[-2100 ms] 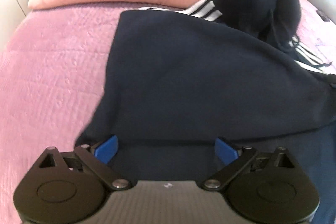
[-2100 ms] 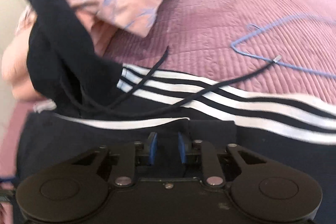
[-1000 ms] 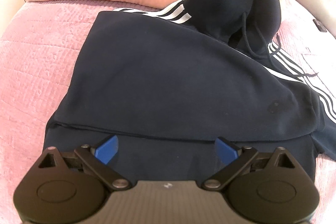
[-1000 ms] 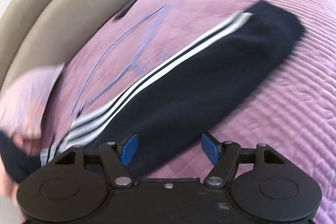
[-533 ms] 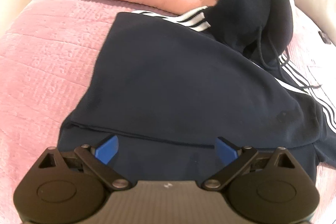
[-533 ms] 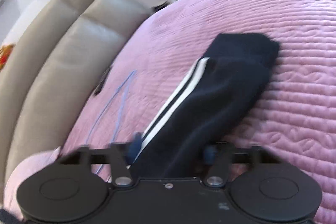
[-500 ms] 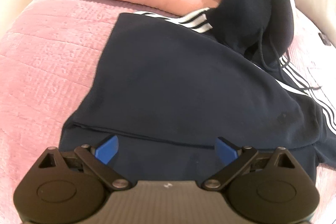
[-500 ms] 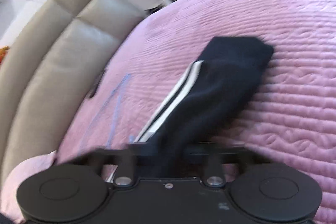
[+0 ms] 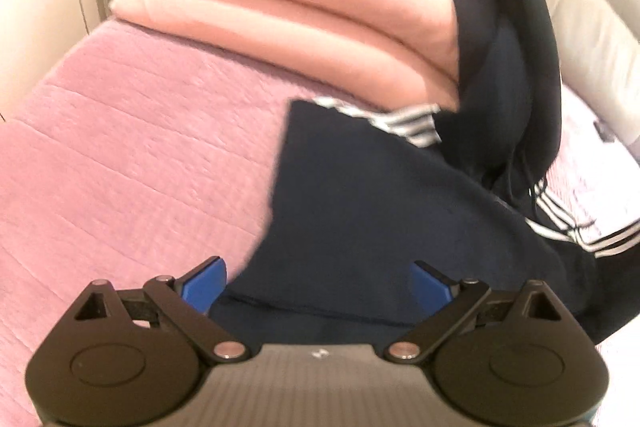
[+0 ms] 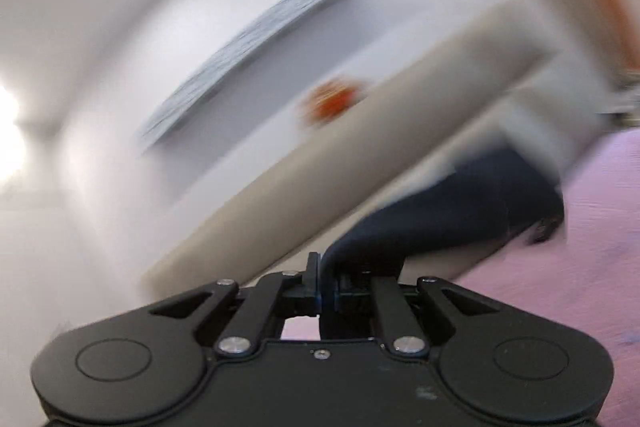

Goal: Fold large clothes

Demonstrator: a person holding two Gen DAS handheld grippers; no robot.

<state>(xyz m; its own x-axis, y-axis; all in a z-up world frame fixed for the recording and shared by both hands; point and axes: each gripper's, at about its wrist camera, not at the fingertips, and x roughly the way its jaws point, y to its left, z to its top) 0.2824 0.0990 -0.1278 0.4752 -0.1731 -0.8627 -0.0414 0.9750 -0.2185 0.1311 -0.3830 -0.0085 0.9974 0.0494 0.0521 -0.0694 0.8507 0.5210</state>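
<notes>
A navy hoodie (image 9: 380, 195) with white sleeve stripes lies on the pink quilted bed (image 9: 132, 171), its hood (image 9: 508, 67) draped up against the folded blankets. My left gripper (image 9: 318, 281) hovers open over the hoodie's near hem, nothing between its blue pads. In the blurred right wrist view my right gripper (image 10: 328, 293) is shut on the hoodie's navy sleeve (image 10: 460, 211), which is lifted off the bed and trails away to the right.
Folded peach blankets (image 9: 288, 7) are stacked at the head of the bed. A beige padded headboard (image 10: 360, 163) and a white wall with a picture (image 10: 248, 47) fill the right wrist view. Pink bedspread (image 10: 580, 247) shows at lower right.
The right gripper closed on the sleeve and swung it up off the bed, now pointing level at the wall. The left gripper drifted left and slightly up, staying open.
</notes>
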